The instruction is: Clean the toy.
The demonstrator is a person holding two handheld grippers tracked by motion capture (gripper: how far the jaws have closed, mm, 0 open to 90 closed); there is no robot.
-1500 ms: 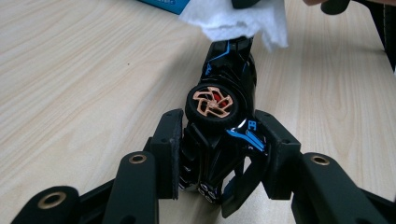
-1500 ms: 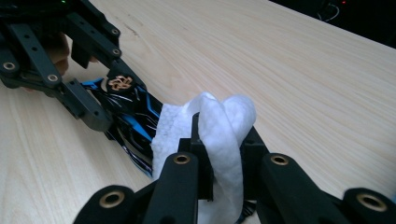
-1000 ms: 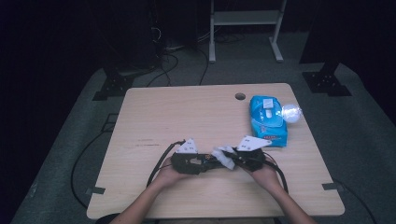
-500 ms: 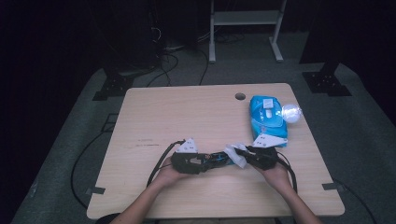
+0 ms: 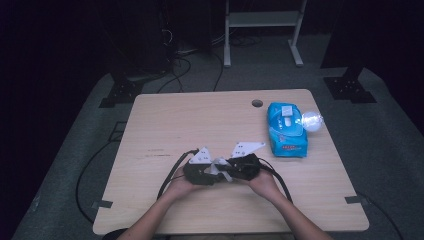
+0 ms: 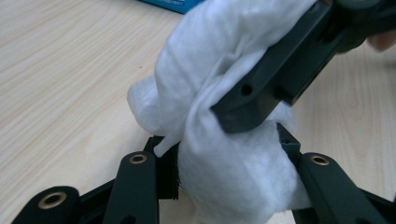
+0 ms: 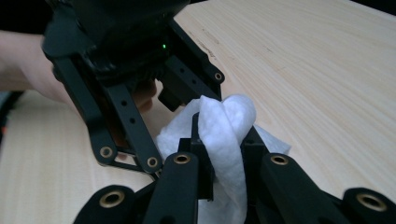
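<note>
Nearest the person, both grippers meet low over the front middle of the surface (image 5: 165, 125), and a white wipe (image 5: 218, 169) hangs between them, clear of the wood. The left gripper (image 6: 233, 172) has its fingers (image 6: 140, 182) pinching the lower bulk of the wipe. The right gripper (image 7: 219, 154) has its fingers (image 7: 198, 149) pressed in on a folded ridge of the same wipe. So the wipe is already out and held at two places; it looks bunched and partly folded rather than spread or neatly squared. What seems left is to finish folding or working the wipe and set it down. Farther off, at the right side of the surface, lies the blue wipe pack (image 5: 286, 130), and beside it a small shiny crumpled thing (image 5: 311, 120).
</note>
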